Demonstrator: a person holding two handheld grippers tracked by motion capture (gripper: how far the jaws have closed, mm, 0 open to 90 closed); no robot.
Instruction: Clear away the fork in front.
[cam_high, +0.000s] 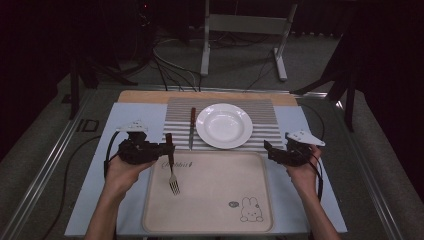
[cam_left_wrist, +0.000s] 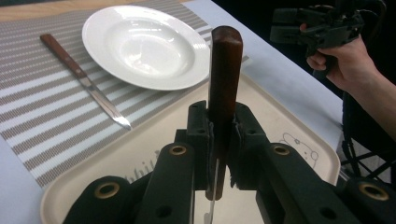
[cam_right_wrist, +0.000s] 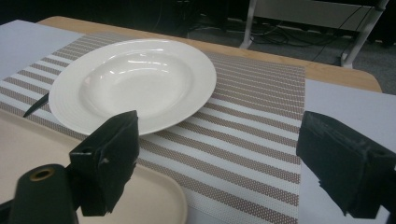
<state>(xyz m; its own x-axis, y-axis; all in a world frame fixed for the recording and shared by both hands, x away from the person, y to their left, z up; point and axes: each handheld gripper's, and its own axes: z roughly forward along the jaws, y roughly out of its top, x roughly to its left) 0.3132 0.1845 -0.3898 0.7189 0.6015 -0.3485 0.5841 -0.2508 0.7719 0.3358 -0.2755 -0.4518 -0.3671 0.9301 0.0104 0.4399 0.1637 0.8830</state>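
Your fork (cam_high: 172, 170) is the held item — long axis runs roughly toward and away from you, brown wooden handle end pointing away toward the striped placemat (cam_high: 260, 112), metal tines pointing back at you over the beige tray (cam_high: 210, 220). In the high view the tines sit at the tray's left part; can't tell whether they touch the tray surface or hang just above it. Your left gripper (cam_high: 167, 148) is clamped on the fork's handle: in the left gripper view the handle (cam_left_wrist: 224, 79) stands up between the two jaws, pinched on both sides, with the thin metal neck dropping below them. Just beyond the fork, a knife (cam_high: 192, 127) lies on the placemat, parallel to the fork's axis, wooden handle away from you, blade tip toward the tray, just left of the white plate (cam_high: 224, 125) and not touching it. The plate sits on the placemat's middle. Your right gripper (cam_high: 269, 150) is held at the tray's right far corner, well apart from the fork — its jaws stand wide apart with nothing between them, looking at the plate and placemat. Tray has a rabbit print (cam_high: 248, 210) near its close right corner. All of it rests on a pale blue table (cam_high: 127, 115).
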